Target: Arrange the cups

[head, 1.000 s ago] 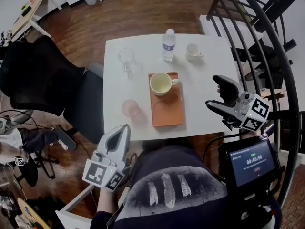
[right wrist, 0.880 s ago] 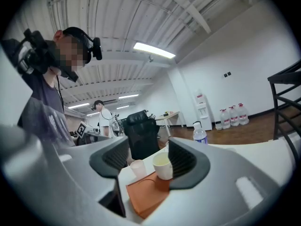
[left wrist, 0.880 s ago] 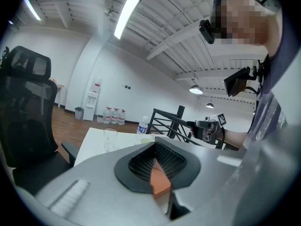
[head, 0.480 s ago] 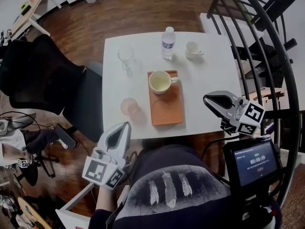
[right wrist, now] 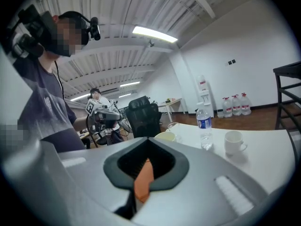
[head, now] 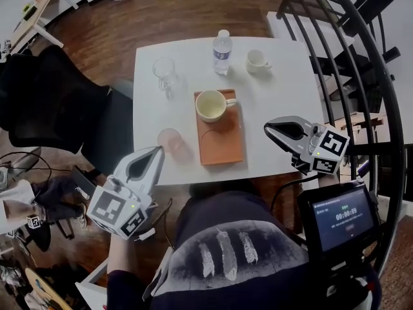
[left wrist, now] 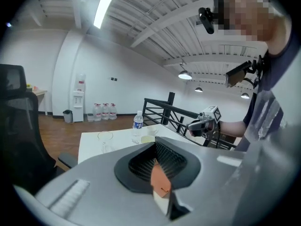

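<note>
Head view: right gripper [head: 272,130] jaws spread earlier, now together, empty; left gripper [head: 155,154] together.

Four drinking vessels stand on one table [head: 281,95]: one pink glass [head: 170,138] just ahead of the left gripper [head: 153,154], one clear glass mug [head: 164,71] farther beyond it, one cream cup [head: 210,105] and one white cup [head: 257,59] ahead of the right gripper [head: 274,128]. There is one water bottle [head: 221,44] and one orange tray [head: 222,144] (it carries the cream cup), both between the two grippers' sides.
</note>
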Motion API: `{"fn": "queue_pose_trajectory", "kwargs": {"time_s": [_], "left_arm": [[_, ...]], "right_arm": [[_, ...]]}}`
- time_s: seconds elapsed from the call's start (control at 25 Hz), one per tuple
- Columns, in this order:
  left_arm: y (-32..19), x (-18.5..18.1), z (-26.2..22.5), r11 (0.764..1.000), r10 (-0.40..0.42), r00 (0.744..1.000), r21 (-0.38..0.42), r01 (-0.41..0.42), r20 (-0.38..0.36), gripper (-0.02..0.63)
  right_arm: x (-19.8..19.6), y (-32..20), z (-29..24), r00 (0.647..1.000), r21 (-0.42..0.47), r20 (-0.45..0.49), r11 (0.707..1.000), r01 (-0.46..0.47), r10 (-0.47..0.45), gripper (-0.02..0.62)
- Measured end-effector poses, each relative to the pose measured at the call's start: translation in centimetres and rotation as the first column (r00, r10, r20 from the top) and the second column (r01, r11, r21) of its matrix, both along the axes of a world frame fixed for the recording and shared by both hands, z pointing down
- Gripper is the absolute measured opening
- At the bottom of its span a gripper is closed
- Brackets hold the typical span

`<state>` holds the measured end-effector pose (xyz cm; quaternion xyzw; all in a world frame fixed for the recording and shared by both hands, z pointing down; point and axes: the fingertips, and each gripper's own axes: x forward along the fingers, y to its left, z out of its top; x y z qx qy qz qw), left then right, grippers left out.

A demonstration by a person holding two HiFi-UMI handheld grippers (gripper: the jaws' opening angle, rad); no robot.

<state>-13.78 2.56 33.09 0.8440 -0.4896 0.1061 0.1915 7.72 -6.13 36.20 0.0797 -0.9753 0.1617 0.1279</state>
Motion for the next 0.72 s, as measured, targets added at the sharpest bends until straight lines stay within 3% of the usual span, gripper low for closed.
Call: {"fn": "queue_pose_trajectory", "kwargs": {"time_s": [0.32,0.72], "left_arm": [[-3.0,0.2,0.1,0.988,0.102,0.994,-0.11,-0.106,-0.049,0.015],[-5.6,0.6,0.9,0.977,0.168,0.985,-0.136,-0.162,0.032,0.015]], "right_arm": [[-0.3,0.1,0.7,1.0,-0.015,-0.006,1.0,-0.002,0.002,0.005],[-1.5,0.5,0.9,1.0,-0.004,-0.016,1.0,0.021,-0.021,0.005]]}}
